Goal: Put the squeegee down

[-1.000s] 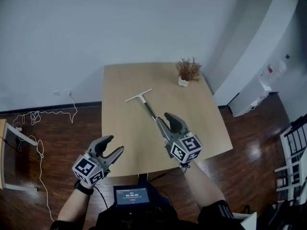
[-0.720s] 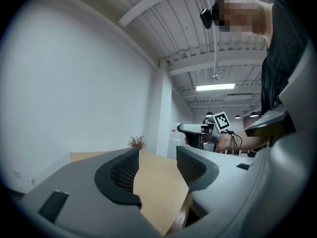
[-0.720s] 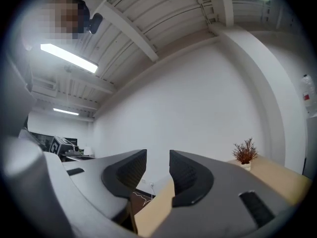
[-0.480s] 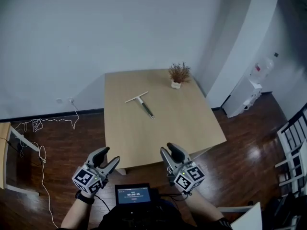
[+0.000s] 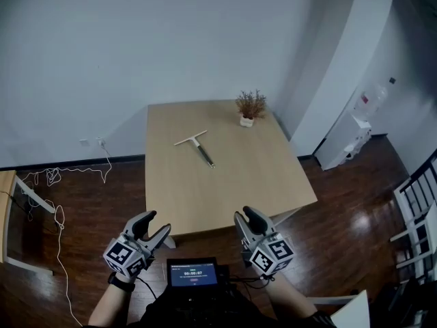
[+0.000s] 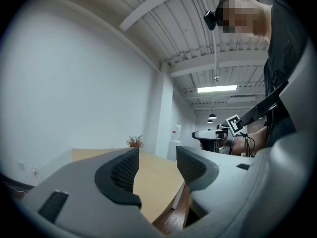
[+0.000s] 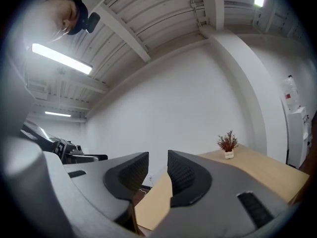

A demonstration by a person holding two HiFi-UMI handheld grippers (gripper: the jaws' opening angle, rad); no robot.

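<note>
The squeegee (image 5: 196, 146), a white blade on a dark handle, lies flat on the wooden table (image 5: 232, 180) left of its middle, with nothing touching it. Both grippers hang in front of the table's near edge, well clear of the squeegee. My left gripper (image 5: 156, 224) is open and empty, and the table top (image 6: 153, 175) shows through its wide gap (image 6: 156, 165). My right gripper (image 5: 246, 216) is also empty, its jaws a narrow gap apart (image 7: 158, 170). Neither gripper view shows the squeegee.
A small potted plant (image 5: 250, 106) stands at the table's far right corner. A tablet screen (image 5: 193, 275) sits at the person's waist. White cables (image 5: 48, 169) lie on the floor at left. A white appliance (image 5: 345, 142) stands right of the table by a pillar.
The right gripper left the squeegee's handle on the table. The person stepped back, and both grippers drew away to in front of the table's near edge.
</note>
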